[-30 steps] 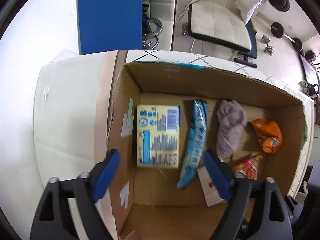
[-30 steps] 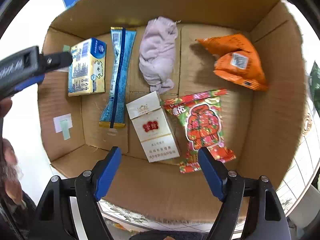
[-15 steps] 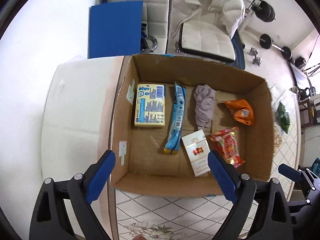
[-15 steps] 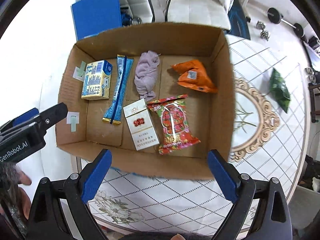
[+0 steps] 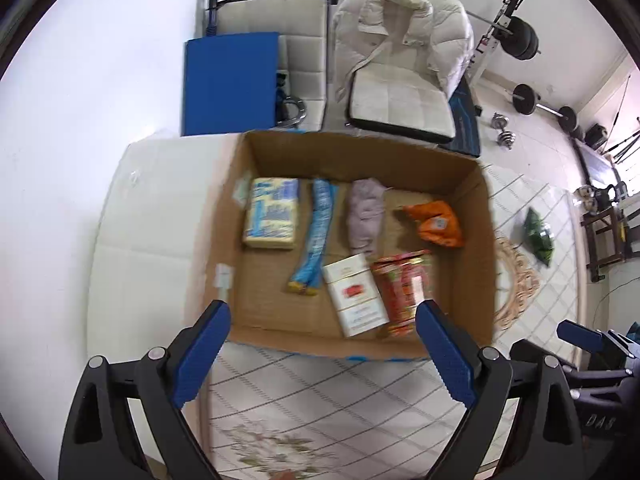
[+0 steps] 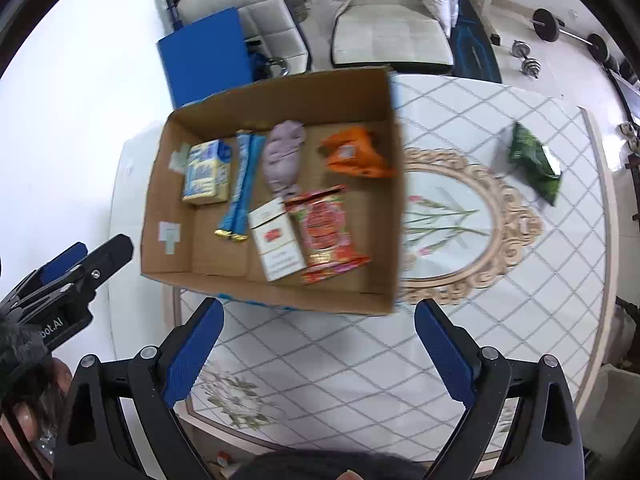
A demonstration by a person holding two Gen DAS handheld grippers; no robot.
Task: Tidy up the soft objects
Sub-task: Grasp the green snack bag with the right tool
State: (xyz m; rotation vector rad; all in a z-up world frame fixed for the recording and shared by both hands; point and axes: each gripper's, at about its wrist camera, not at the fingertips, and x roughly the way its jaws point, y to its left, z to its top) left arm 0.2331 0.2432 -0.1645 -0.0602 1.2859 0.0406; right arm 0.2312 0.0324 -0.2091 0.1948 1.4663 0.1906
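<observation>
An open cardboard box (image 6: 276, 88) stands on the table and holds a yellow tissue pack (image 6: 206, 172), a blue wrapper (image 6: 242, 184), a lilac cloth (image 6: 284, 156), an orange bag (image 6: 354, 154), a white cigarette carton (image 6: 278, 240) and a red snack bag (image 6: 326, 232). The box (image 5: 360, 156) and its contents also show in the left wrist view. A green snack bag (image 6: 534, 162) lies on the table right of the box. My left gripper (image 5: 322, 354) and right gripper (image 6: 318, 354) are both open and empty, held above the table's near edge in front of the box.
The table has a patterned cloth (image 6: 452, 216) with an oval motif. Behind it stand a blue panel (image 6: 204, 56), a white chair with a padded jacket (image 5: 400, 52) and dumbbells (image 6: 528, 64) on the floor. My left gripper also shows in the right wrist view (image 6: 64, 284).
Both grippers have pulled back and up from inside the box to above the table's front edge. The box now looks smaller, and the green bag has come into view.
</observation>
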